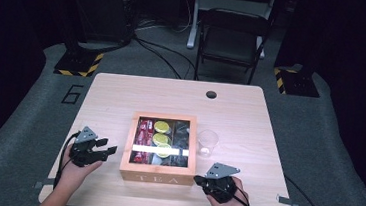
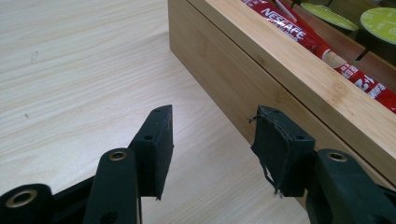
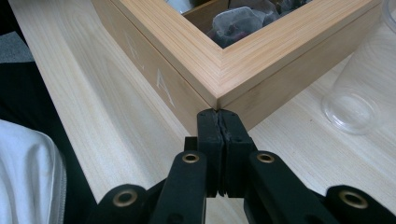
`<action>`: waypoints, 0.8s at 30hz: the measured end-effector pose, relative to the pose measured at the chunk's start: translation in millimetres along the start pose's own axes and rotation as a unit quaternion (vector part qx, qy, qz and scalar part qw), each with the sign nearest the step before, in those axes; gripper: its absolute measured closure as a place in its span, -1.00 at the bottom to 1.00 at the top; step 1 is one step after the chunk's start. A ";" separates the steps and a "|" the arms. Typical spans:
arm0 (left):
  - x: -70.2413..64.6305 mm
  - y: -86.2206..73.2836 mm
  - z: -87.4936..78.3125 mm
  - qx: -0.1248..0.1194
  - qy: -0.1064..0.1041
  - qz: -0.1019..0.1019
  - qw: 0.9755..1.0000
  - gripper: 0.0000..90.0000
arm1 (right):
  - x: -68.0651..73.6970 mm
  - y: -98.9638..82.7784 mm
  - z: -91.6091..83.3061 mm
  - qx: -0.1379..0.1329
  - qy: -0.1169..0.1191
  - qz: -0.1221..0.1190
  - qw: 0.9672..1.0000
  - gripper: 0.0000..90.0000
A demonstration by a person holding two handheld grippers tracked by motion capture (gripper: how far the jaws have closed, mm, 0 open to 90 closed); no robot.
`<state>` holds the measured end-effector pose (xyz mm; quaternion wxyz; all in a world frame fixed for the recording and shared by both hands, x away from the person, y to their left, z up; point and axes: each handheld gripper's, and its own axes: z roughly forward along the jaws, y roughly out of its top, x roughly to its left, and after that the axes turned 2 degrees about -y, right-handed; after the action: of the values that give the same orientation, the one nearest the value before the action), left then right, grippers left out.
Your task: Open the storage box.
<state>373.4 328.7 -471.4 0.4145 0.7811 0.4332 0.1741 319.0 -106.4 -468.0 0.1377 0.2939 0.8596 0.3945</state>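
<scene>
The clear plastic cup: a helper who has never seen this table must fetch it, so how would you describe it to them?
Start at the light wooden table and find the wooden tea box with the window lid near its front edge. The clear plastic cup stands upright just off the box's right side, apart from it. It is see-through and looks empty.

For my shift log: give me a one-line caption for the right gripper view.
Shut right gripper poised at the near corner of the tea box, clear cup beside it.
</scene>
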 end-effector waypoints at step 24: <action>-0.4 1.2 -0.7 0.002 -0.003 0.005 1.000 0.05 | -1.0 5.7 -3.3 -0.006 0.004 0.020 1.000 0.95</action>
<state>373.4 328.4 -470.0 0.4133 0.7845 0.4286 0.1732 320.5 -106.0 -461.5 0.1280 0.3087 0.8516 0.4040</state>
